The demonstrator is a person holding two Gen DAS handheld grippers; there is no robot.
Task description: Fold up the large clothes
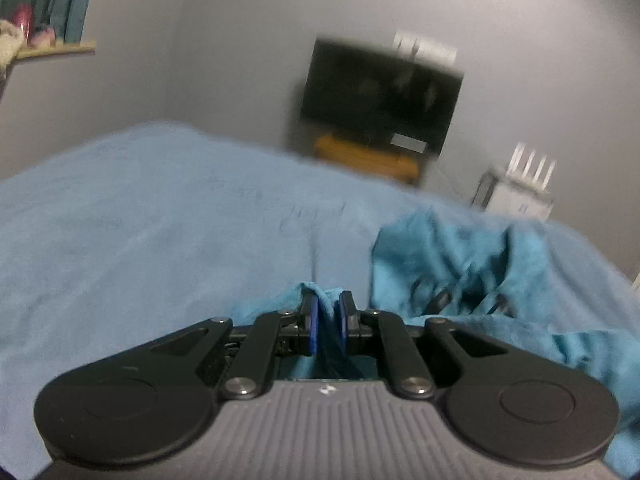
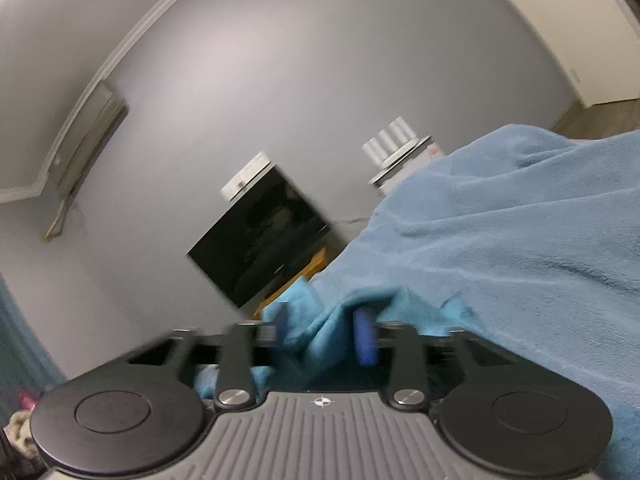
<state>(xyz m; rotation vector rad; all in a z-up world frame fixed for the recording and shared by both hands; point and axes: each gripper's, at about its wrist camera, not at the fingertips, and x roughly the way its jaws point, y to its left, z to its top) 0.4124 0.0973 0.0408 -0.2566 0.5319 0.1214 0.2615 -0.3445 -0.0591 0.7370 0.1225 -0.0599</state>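
A teal garment lies crumpled on the light blue bed cover, to the right of my left gripper. My left gripper is shut on a fold of the teal garment, pinched between its blue pads. In the right wrist view the teal garment bunches between the blue pads of my right gripper, which holds the cloth with its jaws still fairly wide. The right view is tilted and blurred.
The light blue bed cover fills the lower right of the right view. A black TV stands on a wooden stand against the grey wall. A white unit stands to its right.
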